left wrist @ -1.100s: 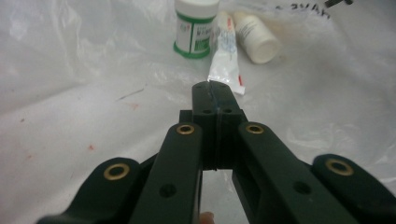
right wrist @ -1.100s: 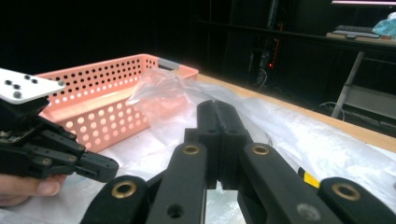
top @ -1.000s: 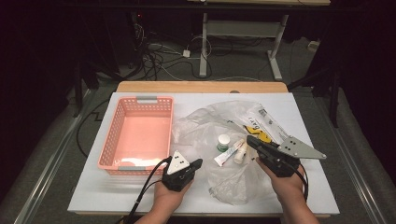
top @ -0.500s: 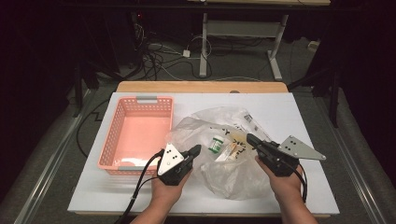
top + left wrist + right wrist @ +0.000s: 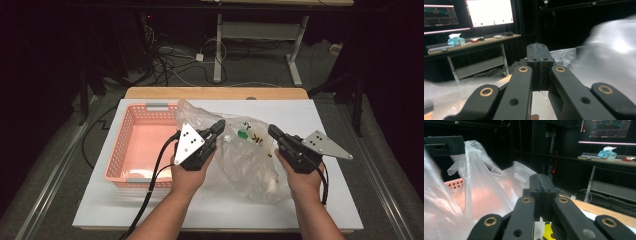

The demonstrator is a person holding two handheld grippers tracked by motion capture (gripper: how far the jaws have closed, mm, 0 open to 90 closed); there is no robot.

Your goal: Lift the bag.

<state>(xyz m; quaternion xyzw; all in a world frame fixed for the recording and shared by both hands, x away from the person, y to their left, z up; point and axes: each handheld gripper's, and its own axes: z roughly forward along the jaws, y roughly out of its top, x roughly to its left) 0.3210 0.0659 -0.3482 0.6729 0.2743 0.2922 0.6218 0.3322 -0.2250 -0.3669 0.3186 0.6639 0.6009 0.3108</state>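
Mid-frame in the high view, the clear plastic bag [image 5: 250, 155] hangs lifted between my two tools. My left gripper [image 5: 218, 128] pinches its left edge with jaws pressed together; my right gripper [image 5: 273, 131], jaws likewise together, nips the right edge. Pink basket [image 5: 134, 145] sits left of the bag.

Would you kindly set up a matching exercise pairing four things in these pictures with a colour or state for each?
Things:
1. basket
2. plastic bag
3. left gripper
4. cap inside the bag

Colour or state:
a. green
b. clear and crumpled, lifted off the table
c. pink, left of the bag
d. jaws shut on the bag's edge

Pairs: 1-c, 2-b, 3-d, 4-a
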